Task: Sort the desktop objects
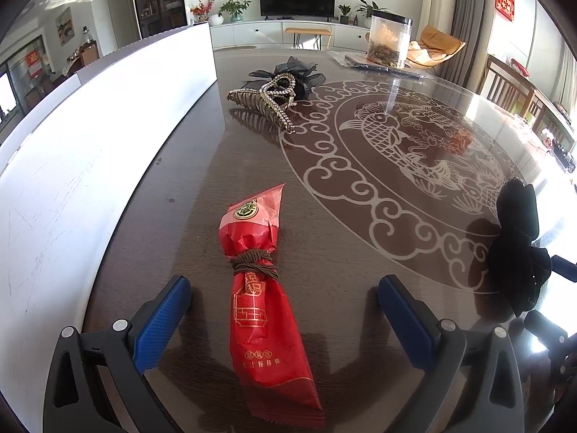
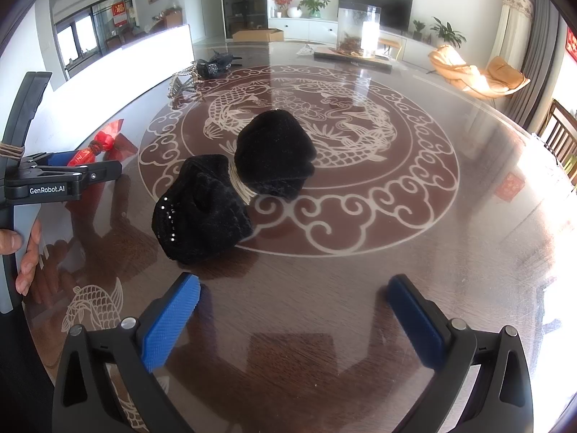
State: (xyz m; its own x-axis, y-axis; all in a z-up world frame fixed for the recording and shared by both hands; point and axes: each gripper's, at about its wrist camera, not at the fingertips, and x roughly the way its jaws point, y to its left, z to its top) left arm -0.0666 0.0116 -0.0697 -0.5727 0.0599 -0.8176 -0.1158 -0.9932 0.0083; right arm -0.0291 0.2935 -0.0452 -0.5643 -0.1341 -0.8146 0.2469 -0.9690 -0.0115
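a red snack packet [image 1: 265, 288], tied round its middle with brown cord, lies flat on the dark table [image 1: 342, 288], its long side pointing away from the camera; the near half of it sits between the two blue pads of the left gripper [image 1: 284, 299], whose jaws stand wide apart, released, with bare table between each pad and the packet; in the right wrist view the same packet [image 2: 94, 146] shows at the far left, just past the left gripper's black body; to the left of the packet a long white board [image 1: 90, 166] stands on edge along the table; farther off, near the board's far end, a gold claw hair clip [image 1: 265, 103] rests on the table, touching a black gauzy hair bow [image 1: 294, 75] just behind it; a black velvet bow [image 2: 230, 189] with a band round its middle lies on the pale fish pattern of the table, its near lobe carrying a row of small sparkly studs; the right gripper [image 2: 293, 308] hangs just short of that bow, jaws likewise spread and holding nothing; in the left wrist view the velvet bow [image 1: 519, 241] is at the right edge; at the far side of the table a clear tub [image 1: 389, 41] with a dark lid stands on a flat tray; a person's hand [image 2: 21, 252] shows at the left edge of the right wrist view, round the left gripper's handle.
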